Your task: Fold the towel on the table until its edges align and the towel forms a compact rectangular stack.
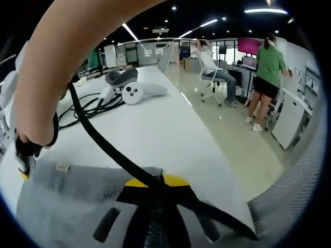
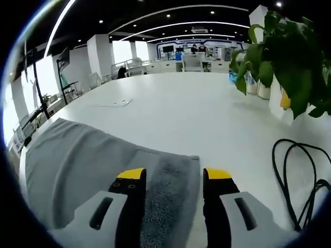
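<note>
A long white desk (image 2: 207, 119) with a smooth, matte top is seen in both views, set in an open-plan office with strip ceiling lights, a glossy pale floor and glass partitions. In the left gripper view a seated person (image 1: 212, 70) and a standing person in a green top (image 1: 269, 77) are seen beyond the desk, and a VR headset with white controllers (image 1: 129, 88) and loose black cables (image 1: 88, 108) are laid on the far desk surface. A bare forearm (image 1: 67, 57) is arched across that view, and a black cable (image 1: 108, 150) is run down over the left tool (image 1: 158, 206), whose yellow-tipped jaws are largely covered; how far it is open cannot be told. The grey towel (image 2: 77, 165), soft and finely napped, is spread flat at the near desk edge, with a small label at its hem in the left gripper view. In the right gripper view a folded strip of towel is lodged between the parted jaws of the right tool (image 2: 173, 178), which are held moderately apart. A leafy green plant (image 2: 287, 57) and coiled black cable (image 2: 300, 175) are seen to the side.
</note>
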`<action>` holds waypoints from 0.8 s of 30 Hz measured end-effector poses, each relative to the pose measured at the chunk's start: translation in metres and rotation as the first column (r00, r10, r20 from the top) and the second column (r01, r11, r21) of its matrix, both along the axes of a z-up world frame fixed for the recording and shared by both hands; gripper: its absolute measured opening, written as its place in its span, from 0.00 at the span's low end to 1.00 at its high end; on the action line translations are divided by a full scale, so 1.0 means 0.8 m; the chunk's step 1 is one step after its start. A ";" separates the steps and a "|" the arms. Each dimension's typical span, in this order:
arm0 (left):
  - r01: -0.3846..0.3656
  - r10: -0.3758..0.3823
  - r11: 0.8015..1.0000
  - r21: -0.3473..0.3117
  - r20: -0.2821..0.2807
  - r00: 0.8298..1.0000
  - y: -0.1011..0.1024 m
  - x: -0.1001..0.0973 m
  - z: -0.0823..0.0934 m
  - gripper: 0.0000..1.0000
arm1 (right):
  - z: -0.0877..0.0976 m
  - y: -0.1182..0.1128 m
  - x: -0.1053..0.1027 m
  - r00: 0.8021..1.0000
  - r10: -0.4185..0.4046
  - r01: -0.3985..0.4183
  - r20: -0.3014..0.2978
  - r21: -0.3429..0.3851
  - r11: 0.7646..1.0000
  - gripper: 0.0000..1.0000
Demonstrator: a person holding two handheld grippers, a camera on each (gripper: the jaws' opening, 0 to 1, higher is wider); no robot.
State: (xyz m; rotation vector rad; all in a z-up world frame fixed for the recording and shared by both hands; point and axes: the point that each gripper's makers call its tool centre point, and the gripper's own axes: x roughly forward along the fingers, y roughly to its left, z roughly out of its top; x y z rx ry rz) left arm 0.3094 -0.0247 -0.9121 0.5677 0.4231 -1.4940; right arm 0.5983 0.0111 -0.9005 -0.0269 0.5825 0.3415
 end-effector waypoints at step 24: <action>0.041 -0.041 0.999 0.001 0.048 0.998 0.000 -0.002 0.001 0.05 | -0.013 -0.004 0.002 1.000 0.025 -0.025 -0.005 -0.094 0.995 0.01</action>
